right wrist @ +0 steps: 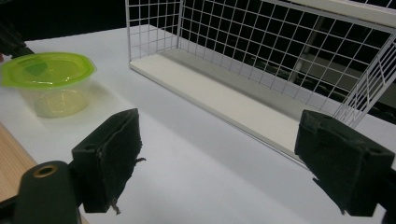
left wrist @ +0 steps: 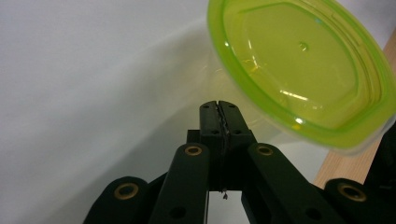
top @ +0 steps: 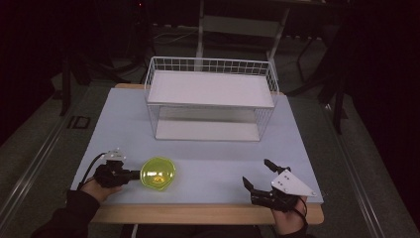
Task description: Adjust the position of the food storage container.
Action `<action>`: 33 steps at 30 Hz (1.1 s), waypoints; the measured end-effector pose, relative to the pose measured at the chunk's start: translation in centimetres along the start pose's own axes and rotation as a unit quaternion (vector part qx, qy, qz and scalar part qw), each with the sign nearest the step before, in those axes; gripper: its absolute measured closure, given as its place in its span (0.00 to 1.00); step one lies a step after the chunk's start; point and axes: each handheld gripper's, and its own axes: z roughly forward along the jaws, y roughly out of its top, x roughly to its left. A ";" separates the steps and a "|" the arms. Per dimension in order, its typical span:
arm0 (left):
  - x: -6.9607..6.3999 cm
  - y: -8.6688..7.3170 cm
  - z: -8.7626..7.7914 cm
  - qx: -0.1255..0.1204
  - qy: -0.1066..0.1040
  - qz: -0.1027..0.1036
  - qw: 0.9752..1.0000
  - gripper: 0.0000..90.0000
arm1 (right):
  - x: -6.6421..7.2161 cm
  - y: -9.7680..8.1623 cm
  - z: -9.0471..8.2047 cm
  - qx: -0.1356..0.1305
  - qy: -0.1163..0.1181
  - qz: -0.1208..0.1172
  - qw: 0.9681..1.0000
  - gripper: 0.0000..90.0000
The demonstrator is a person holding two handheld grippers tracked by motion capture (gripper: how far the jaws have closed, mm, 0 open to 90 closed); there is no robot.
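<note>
A clear tub with a lime-green lid [top: 158, 173] stands on the white table near its front left. My left gripper [top: 135, 174] lies level just left of the tub, tips at its side. In the left gripper view the two jaws [left wrist: 218, 106] are pressed flat together with nothing between them, and the tub [left wrist: 299, 65] sits just beyond, to the upper right. My right gripper [top: 257, 176] rests near the front right edge, open, its pads [right wrist: 112, 154] wide apart over bare table. From there the tub [right wrist: 49, 81] is seen far off to the left.
A white wire shelf rack [top: 210, 99] with two white boards stands at the back middle of the table [top: 213, 153]; its lower board and mesh wall [right wrist: 280, 56] face my right gripper. The table's wooden front edge [top: 198, 213] runs just under both hands. Dark floor surrounds the table.
</note>
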 end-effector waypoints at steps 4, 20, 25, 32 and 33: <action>-0.2 0.1 0.3 -0.001 -0.004 -0.001 1.000 1.00 | -0.1 0.0 -0.1 -0.002 0.001 0.003 1.000 0.16; -2.0 2.6 3.7 0.011 -0.028 0.012 0.999 1.00 | -0.1 0.0 -0.2 -0.003 0.002 0.002 1.000 0.16; -2.8 4.2 5.6 0.012 -0.036 0.021 0.999 1.00 | -0.1 0.0 -0.2 -0.002 0.003 0.001 1.000 0.16; -3.1 5.5 6.8 0.009 -0.033 0.031 0.999 1.00 | -0.2 -0.1 -0.2 -0.001 0.003 0.002 1.000 0.16; -2.8 5.4 6.5 0.005 -0.021 0.025 0.999 1.00 | -0.2 -0.1 -0.2 0.000 0.004 0.003 1.000 0.16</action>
